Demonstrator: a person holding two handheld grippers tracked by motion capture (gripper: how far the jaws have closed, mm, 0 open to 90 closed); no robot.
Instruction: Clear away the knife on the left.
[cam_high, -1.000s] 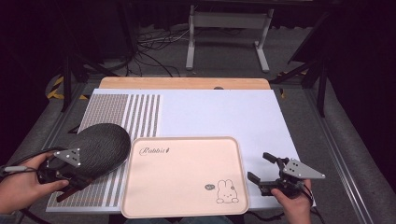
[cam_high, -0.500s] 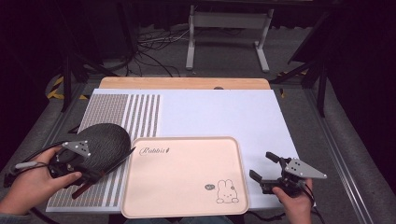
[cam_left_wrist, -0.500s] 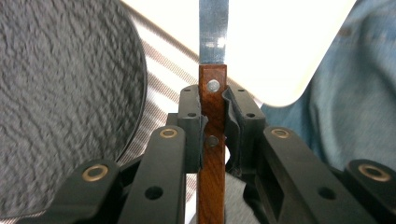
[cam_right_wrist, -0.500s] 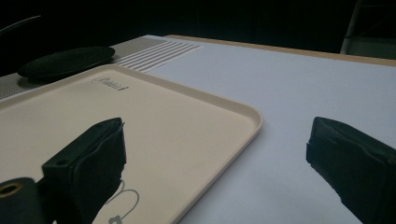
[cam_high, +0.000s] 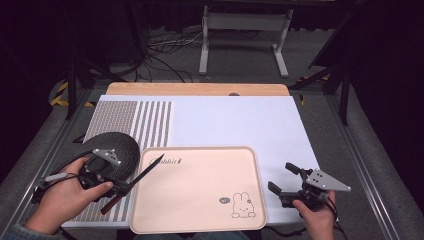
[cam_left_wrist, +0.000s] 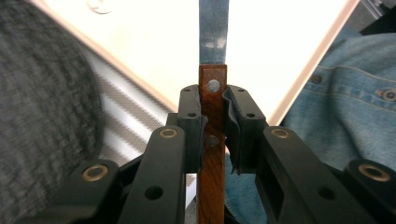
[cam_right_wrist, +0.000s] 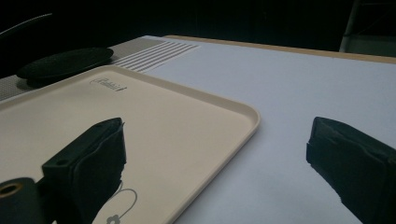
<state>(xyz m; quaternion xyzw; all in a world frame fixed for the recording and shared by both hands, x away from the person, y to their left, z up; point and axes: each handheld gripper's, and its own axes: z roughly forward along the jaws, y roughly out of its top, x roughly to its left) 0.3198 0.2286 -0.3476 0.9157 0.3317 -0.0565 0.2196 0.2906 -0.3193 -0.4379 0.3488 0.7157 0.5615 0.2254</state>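
While the left gripper (cam_high: 119, 189) clamps a knife (cam_high: 134, 182) by its wooden handle, the blade points up and right over the beige tray's (cam_high: 200, 227) left edge. The right gripper (cam_high: 285, 184), jaws apart, rests beside the tray's right rim.

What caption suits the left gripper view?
Left gripper clamping a wooden-handled knife, blade over the beige tray.
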